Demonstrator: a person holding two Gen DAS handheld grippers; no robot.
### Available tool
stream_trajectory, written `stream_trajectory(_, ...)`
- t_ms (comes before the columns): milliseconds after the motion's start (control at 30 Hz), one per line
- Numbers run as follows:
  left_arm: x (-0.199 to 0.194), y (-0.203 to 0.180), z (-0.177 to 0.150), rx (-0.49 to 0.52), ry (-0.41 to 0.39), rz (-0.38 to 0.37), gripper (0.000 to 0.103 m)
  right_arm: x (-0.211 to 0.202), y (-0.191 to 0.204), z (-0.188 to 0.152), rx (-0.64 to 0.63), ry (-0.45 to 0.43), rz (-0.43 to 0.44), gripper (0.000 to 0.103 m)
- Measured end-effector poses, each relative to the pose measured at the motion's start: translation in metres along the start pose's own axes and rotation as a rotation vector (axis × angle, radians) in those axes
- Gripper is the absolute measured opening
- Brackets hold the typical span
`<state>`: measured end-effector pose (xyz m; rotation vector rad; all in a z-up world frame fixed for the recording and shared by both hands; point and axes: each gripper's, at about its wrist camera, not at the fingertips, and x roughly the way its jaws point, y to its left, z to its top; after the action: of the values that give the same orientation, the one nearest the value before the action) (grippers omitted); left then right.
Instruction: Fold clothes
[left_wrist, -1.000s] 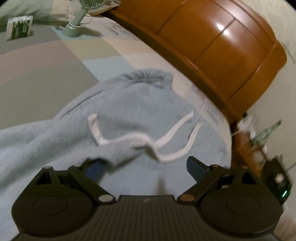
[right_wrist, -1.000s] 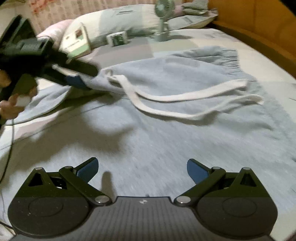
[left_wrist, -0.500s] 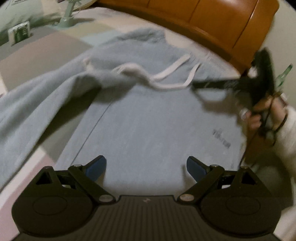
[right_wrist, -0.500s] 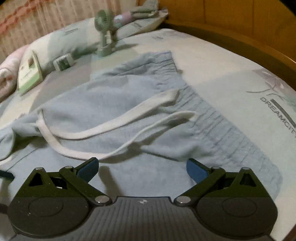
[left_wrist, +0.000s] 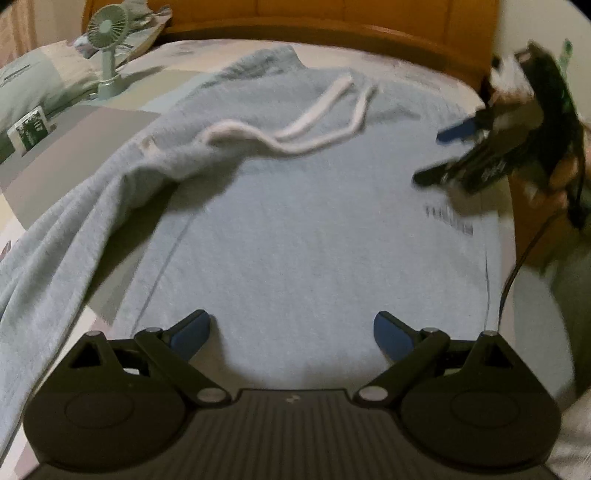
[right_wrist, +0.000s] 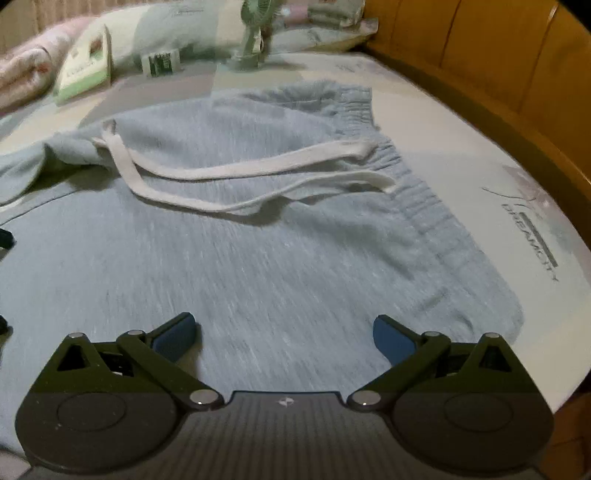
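Light blue sweatpants (left_wrist: 295, 229) (right_wrist: 258, 258) lie spread on the bed, waistband toward the wooden headboard, with a white drawstring (left_wrist: 295, 133) (right_wrist: 236, 173) looping across the top. My left gripper (left_wrist: 291, 332) hovers open over the middle of the fabric, holding nothing. My right gripper (right_wrist: 284, 336) is open too, low over the cloth near the elastic waistband (right_wrist: 417, 192). In the left wrist view the right gripper (left_wrist: 443, 155) shows blurred at the right edge, held by a hand (left_wrist: 561, 177). One pant leg (left_wrist: 55, 251) runs off to the left.
An orange wooden bed frame (left_wrist: 332, 18) (right_wrist: 498, 85) borders the mattress. A small green fan (left_wrist: 110, 55) (right_wrist: 255, 33), a small box (left_wrist: 31, 129) (right_wrist: 160, 62), a green packet (right_wrist: 85, 70) and pillows (right_wrist: 207, 29) sit at the far side.
My left gripper has let go of the waistband fold and pulled back over the pants. The right gripper swung toward the waistband, then drew back; both are open and moving.
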<state>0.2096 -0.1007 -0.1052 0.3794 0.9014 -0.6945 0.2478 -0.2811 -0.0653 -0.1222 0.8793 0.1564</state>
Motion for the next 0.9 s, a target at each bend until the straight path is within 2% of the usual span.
stream_trajectory(100, -0.005, 0.001, -0.015, 0.001, -0.041, 0.008, 0.100, -0.011, -0.003, -0.011, -0.021, -0.011, -0.002, 0.103)
stream_trajectory(233, -0.010, 0.001, -0.008, 0.009, -0.044, 0.018, 0.100, -0.019, 0.008, 0.001, -0.024, 0.004, -0.038, 0.103)
stream_trajectory(333, -0.010, -0.001, -0.005, 0.012, -0.052, 0.010, 0.100, -0.023, 0.021, 0.002, -0.038, -0.022, 0.019, 0.103)
stream_trajectory(433, -0.007, -0.002, -0.013, -0.004, -0.039, 0.014, 0.102, -0.012, 0.027, -0.009, -0.047, 0.020, 0.035, 0.103)
stream_trajectory(567, -0.011, 0.001, -0.013, -0.020, -0.034, 0.035, 0.101, -0.018, 0.021, 0.005, 0.025, 0.005, 0.092, 0.103)
stream_trajectory(733, -0.021, 0.004, -0.011, -0.031, -0.054, 0.100, 0.101, -0.012, 0.037, 0.063, 0.002, -0.074, 0.322, 0.103)
stream_trajectory(900, -0.034, 0.011, -0.017, -0.069, -0.062, 0.143, 0.101, 0.031, 0.074, 0.124, -0.113, -0.067, 0.479, 0.103)
